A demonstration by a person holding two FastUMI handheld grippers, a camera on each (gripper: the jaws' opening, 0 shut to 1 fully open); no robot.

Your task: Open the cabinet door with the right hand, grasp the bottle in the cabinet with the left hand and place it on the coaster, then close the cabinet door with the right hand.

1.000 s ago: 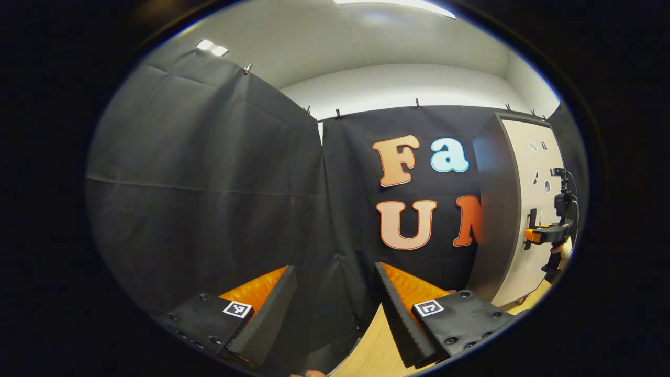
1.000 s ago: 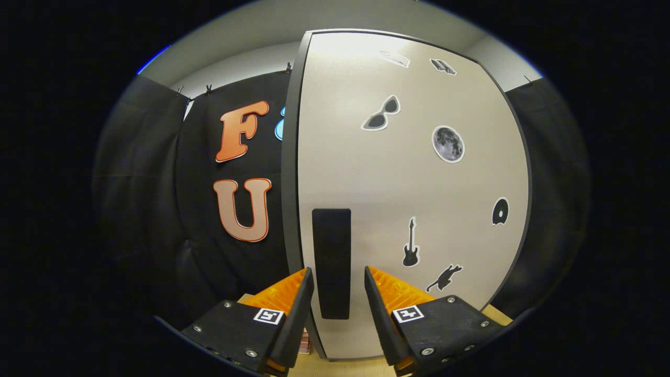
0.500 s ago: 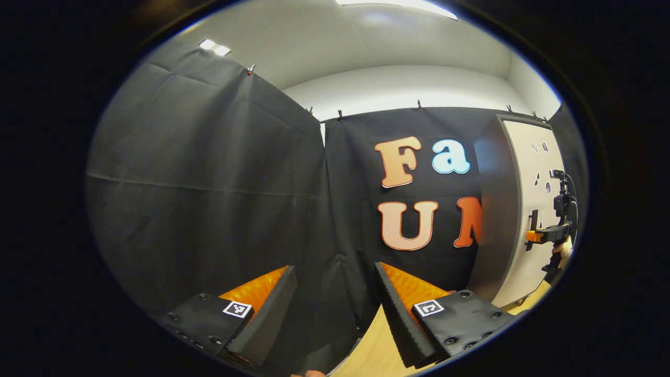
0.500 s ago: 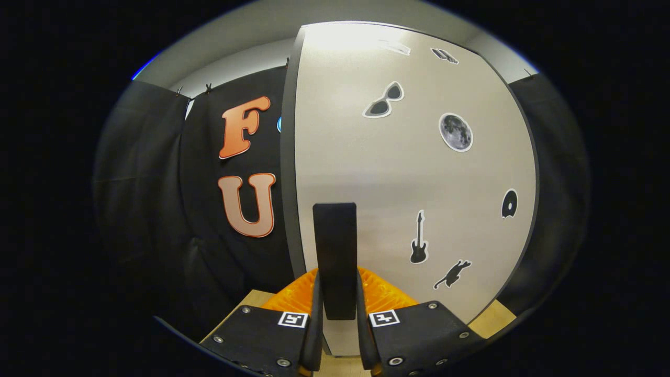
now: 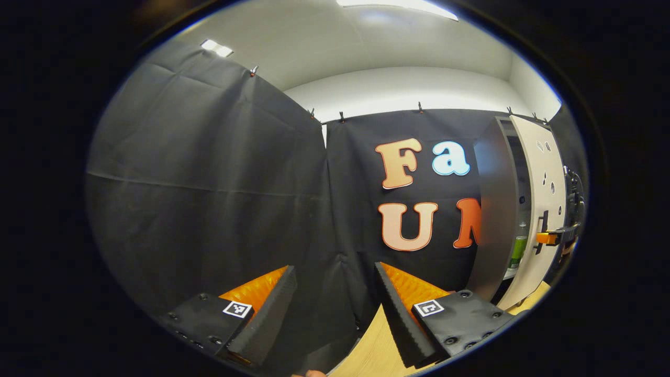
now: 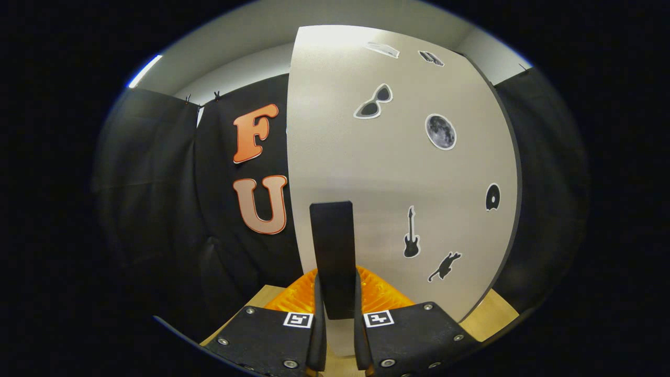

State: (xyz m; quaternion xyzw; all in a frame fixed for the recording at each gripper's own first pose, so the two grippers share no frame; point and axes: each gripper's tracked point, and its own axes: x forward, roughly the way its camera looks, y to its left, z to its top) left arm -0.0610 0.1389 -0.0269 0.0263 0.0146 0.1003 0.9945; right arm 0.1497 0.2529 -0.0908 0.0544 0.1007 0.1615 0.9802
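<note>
Gripping: my right hand-held gripper [image 6: 335, 335] pinches the black handle [image 6: 332, 256] of the cabinet door [image 6: 398, 173], both fingers pressed on it.
Door: ajar, swung a little away from the cabinet [image 5: 497, 209].
Bottle [image 5: 518, 250]: green, upright, long axis vertical, inside the cabinet behind the door's edge.
Left hand-held gripper [image 5: 335, 314]: fingers spread, holding nothing, over the counter [image 5: 374, 348], well apart from the cabinet.

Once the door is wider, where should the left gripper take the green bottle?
Probably around the bottle's green body, coming straight in through the gap between the cabinet's dark side wall and the door. It stands upright on a shelf, so spread fingers can close on either side. The left gripper is open; the right gripper holds the door handle.
</note>
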